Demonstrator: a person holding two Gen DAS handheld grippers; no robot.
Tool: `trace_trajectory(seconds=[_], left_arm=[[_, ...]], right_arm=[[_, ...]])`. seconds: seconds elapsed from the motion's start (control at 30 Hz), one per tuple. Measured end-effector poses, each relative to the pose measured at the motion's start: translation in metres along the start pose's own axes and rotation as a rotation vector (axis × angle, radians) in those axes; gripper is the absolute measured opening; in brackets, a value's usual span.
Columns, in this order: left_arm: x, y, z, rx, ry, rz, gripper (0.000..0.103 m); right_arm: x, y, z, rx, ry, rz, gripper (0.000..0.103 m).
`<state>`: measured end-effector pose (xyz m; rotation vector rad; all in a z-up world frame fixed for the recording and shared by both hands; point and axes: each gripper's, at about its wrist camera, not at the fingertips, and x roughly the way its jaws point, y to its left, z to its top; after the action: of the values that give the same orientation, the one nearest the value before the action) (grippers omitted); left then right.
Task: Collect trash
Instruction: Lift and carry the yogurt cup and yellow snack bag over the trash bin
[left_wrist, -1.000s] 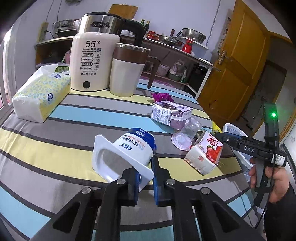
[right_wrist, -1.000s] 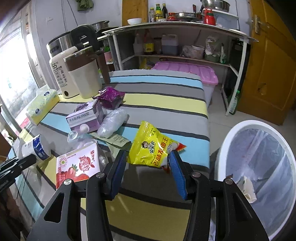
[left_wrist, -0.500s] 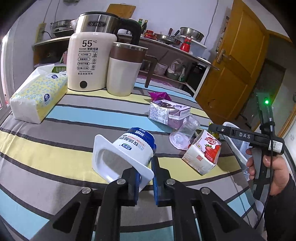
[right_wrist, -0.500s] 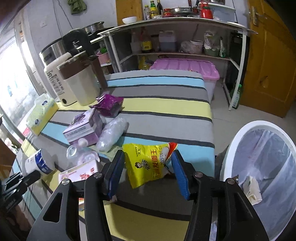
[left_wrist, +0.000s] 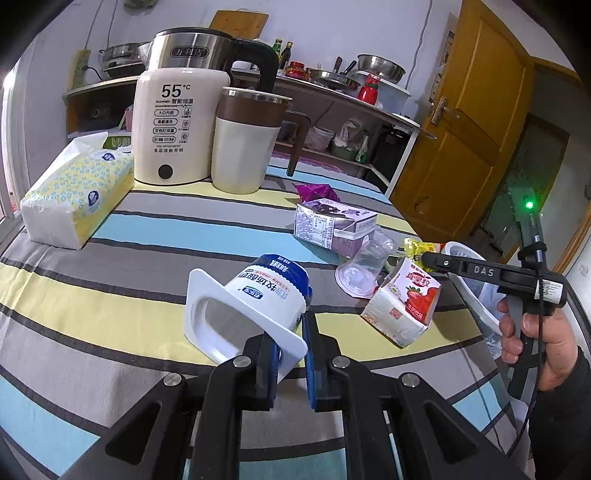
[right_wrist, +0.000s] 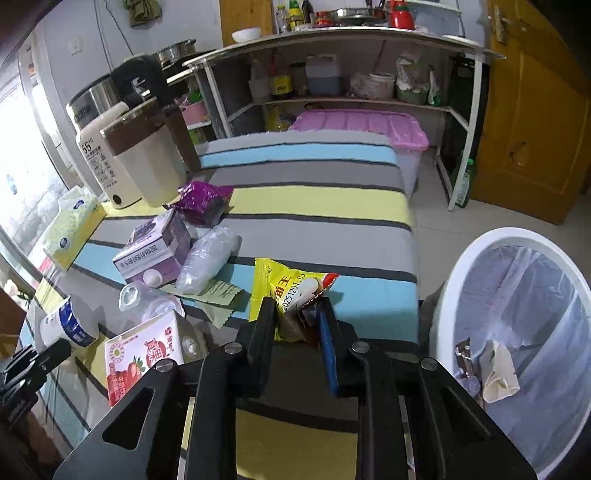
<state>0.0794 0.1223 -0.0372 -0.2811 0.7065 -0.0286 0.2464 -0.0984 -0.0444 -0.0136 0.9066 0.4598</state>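
Striped counter (right_wrist: 317, 199) beside a white bin (right_wrist: 454, 295) holding little trash. Right hand-held gripper (right_wrist: 301, 325) pinches a yellow snack packet (right_wrist: 284, 288); left hand-held gripper (left_wrist: 291, 347) pinches a yogurt cup (left_wrist: 258, 291). Cartons and wrappers remain.

Far left corner: kettle (left_wrist: 177, 125), mug (left_wrist: 247, 144) on desk (left_wrist: 110, 295)
Left edge: tissues (left_wrist: 74, 195)
Beside right edge: bin (right_wrist: 517, 332), on floor

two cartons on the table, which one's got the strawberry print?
The red-and-white strawberry carton, lying nearest the table's front edge beside the clear plastic cup. The purple carton behind it shows dark berries.
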Motion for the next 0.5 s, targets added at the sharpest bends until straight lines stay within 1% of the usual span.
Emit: trace_trajectory(seconds=[0.2,0.33,0.5], left_arm=[[-0.009,-0.010,0.001,0.016,-0.014,-0.007,0.012],[-0.017,-0.021,0.004,0.039,-0.031,-0.014,0.012],[-0.025,-0.042,0.007,0.075,-0.047,-0.041,0.012]], right_arm=[[-0.015,-0.004,-0.007,0.015,-0.025,0.015,0.023],[-0.035,-0.006,-0.015,0.032,-0.052,0.029,0.023],[-0.059,-0.010,-0.029,0.045,-0.070,0.040,0.023]])
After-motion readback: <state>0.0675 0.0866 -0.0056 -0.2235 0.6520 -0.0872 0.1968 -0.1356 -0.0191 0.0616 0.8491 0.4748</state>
